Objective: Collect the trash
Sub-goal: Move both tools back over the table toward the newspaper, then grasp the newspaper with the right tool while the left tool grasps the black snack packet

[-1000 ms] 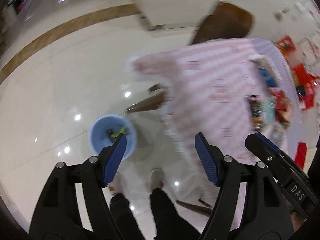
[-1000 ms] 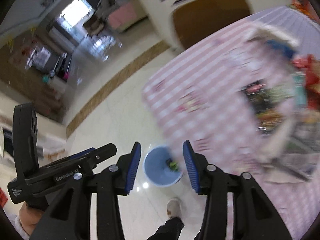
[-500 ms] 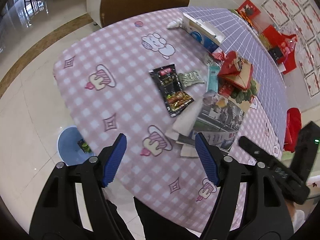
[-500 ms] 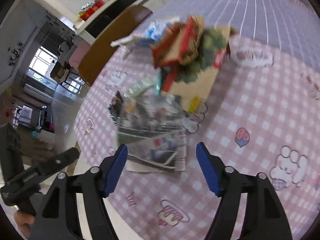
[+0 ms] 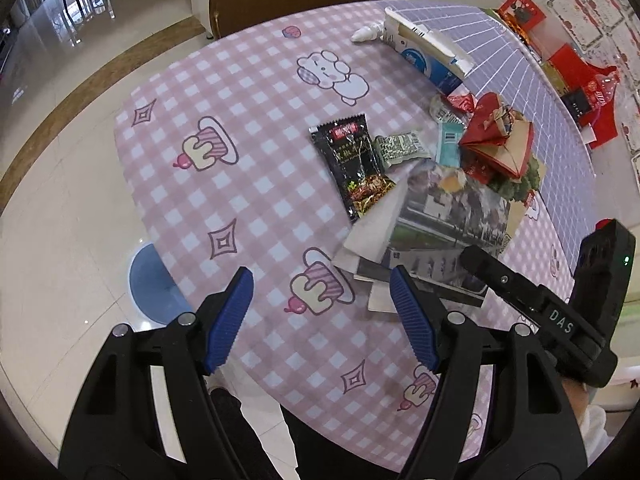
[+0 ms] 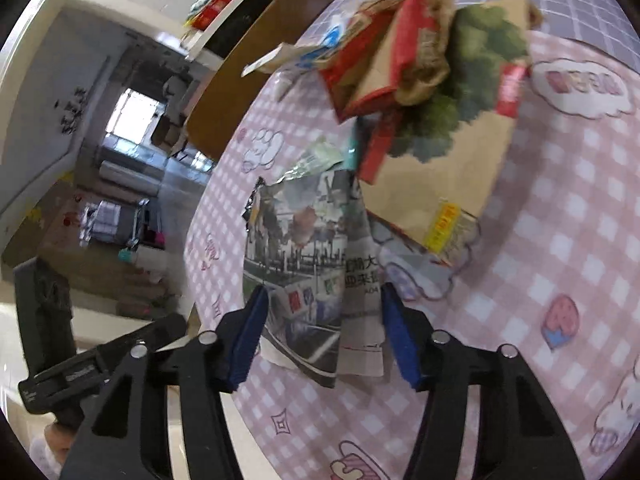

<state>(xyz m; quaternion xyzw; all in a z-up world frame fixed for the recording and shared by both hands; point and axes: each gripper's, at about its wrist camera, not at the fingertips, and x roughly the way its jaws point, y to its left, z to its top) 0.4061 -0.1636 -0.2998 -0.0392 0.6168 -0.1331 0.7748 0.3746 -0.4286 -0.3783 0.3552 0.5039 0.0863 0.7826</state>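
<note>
Newspaper sheet (image 6: 304, 256) lies on the pink checked tablecloth (image 5: 248, 184) at the near end of the trash pile, its crumpled near edge between the blue pads of the right gripper (image 6: 322, 336). That gripper's jaws have just been closing, now abt half open, paper between them but pads not yet pressing, so no grip. A sec ago both cams were swung over the floor & blue bin (image 5: 154, 284); now both are over the table, meaning the next pickup is starting, newspaper the likely target. At 12 o'clock of the paper: brown paper bag (image 6: 452, 168) w/ red carton (image 6: 384, 60) on top. At 10 o'clock in left view: black snack wrapper (image 5: 354, 164), small green-white packet (image 5: 402, 148). Left gripper (image 5: 322, 316) hovers wide open, empty, over bare cloth. Bin sits on the floor at 8 o'clock, partly under the table edge.
</note>
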